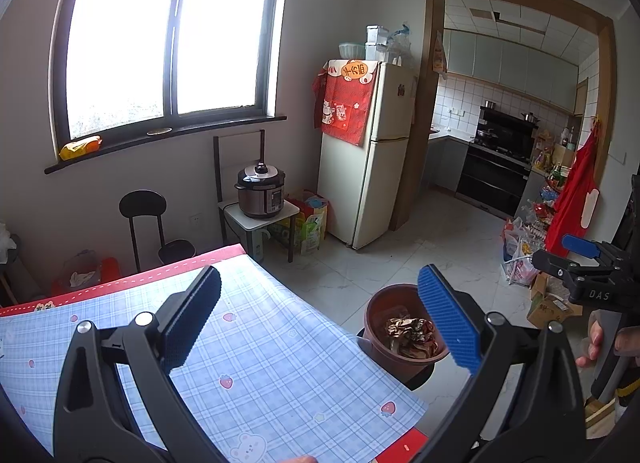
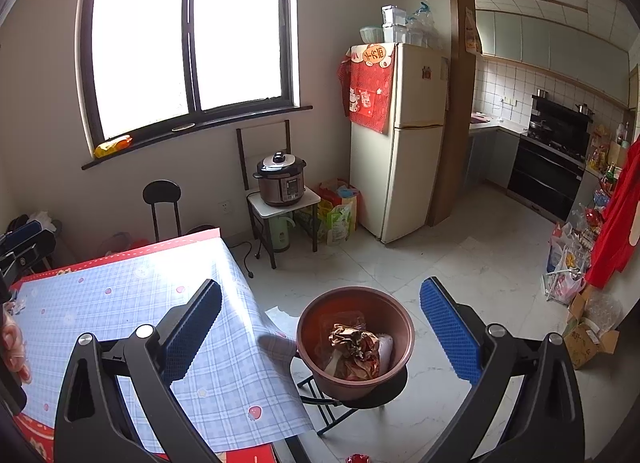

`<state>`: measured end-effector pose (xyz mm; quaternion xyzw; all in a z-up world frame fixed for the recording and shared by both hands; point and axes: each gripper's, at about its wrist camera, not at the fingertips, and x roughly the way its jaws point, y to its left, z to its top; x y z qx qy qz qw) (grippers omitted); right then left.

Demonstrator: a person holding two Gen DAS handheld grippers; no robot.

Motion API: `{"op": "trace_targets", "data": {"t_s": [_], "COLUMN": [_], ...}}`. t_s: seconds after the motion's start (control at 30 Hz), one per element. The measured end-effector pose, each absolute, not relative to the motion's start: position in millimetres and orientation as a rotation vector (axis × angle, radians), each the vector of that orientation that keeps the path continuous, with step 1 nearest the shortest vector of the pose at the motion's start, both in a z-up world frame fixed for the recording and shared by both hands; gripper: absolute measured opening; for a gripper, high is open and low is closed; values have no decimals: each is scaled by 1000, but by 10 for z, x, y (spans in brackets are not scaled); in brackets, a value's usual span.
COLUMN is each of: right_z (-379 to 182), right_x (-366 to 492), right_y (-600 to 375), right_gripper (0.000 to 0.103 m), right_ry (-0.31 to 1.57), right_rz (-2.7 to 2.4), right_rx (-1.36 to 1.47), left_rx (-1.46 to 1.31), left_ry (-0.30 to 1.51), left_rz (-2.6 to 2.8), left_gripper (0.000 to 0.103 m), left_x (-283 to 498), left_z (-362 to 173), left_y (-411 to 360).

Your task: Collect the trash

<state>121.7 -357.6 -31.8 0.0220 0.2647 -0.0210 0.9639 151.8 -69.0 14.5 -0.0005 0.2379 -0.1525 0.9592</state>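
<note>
1. Risk, tipping: brown bin (image 2: 356,343) perched on a small black folding stool (image 2: 348,395) just beside the table's corner; judged liable to topple if knocked by a finger or loaded off-centre.
2. Risk, snagging: blue plaid tablecloth (image 2: 168,327) overhanging the table edge nearest the bin, corner drooping loose; judged likely to drag if caught by a passing claw.
3. Risk, missed item: small red scrap (image 2: 357,458) on the floor at the bottom of the right wrist view, near the stool's legs; too cropped to identify, easily overlooked.
4. Container, brown bin: crumpled brown and gold wrappers (image 2: 354,347) inside, with a pale piece beside them; roughly part full, rim clear of contents.
5. Left gripper (image 1: 320,323): spread wide, nothing held, above the table's corner with the bin beyond its right finger.
6. Right gripper (image 2: 320,327): spread wide, nothing held, bin centred between the fingers and below.
7. Table top: no loose trash visible on the cloth in either view.
</note>
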Motion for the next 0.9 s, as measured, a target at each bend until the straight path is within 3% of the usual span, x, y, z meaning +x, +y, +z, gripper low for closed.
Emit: {"op": "trace_targets", "data": {"t_s": [0.9], "right_z": [-313], "right_x": [1205], "right_y": [-3598], "right_gripper": [98], "right_ry": [538], "right_rz": [-50], "right_rx": [48], "left_rx": [6], "left_ry": [475], "left_rz": [-288], "left_gripper": [97], "left_x": [1535], "left_z": [143], "left_y": [-747]}}
